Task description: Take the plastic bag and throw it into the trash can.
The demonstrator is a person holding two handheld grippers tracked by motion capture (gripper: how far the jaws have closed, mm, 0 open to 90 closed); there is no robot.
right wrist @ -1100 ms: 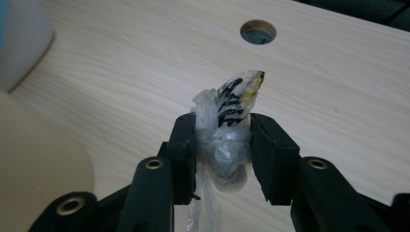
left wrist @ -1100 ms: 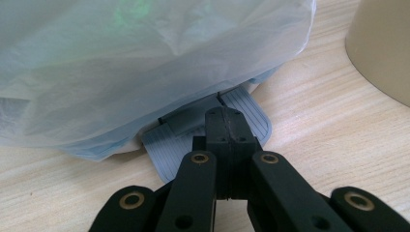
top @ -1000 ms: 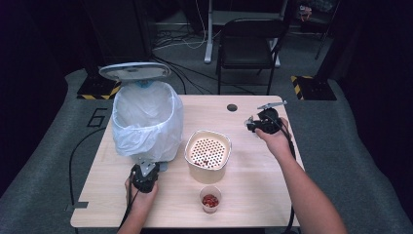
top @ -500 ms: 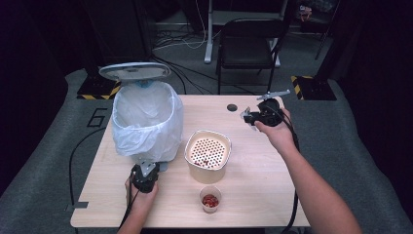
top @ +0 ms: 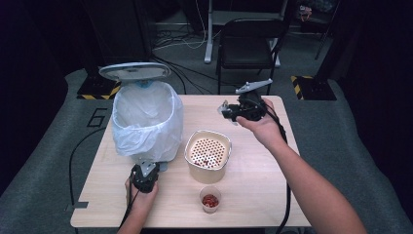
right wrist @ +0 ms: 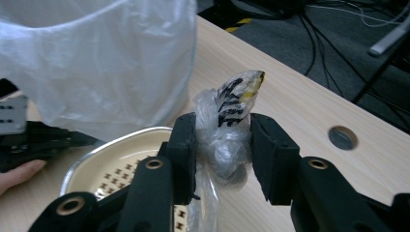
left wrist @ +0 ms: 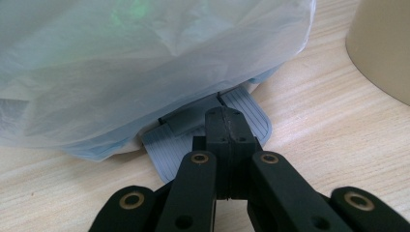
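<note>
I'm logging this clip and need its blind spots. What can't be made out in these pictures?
- Inside of the bin: high view, hidden by its white liner.
- Contents of the wrapper in the right gripper: crumpled plastic, and too small in the high view.
- Red bits in the cup: high view, too small.
- Pedal contact: left gripper fingers cover it.

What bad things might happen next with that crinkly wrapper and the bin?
1. The left tongs, jaws shut, press the bin's pedal; if they slip off, the lid may drop shut.
2. The right tongs pinch a crumpled plastic wrapper above the table, beside the bin. Released too early, it could fall into the beige strainer pot.
3. A low sweep might snag the bag liner.
</note>
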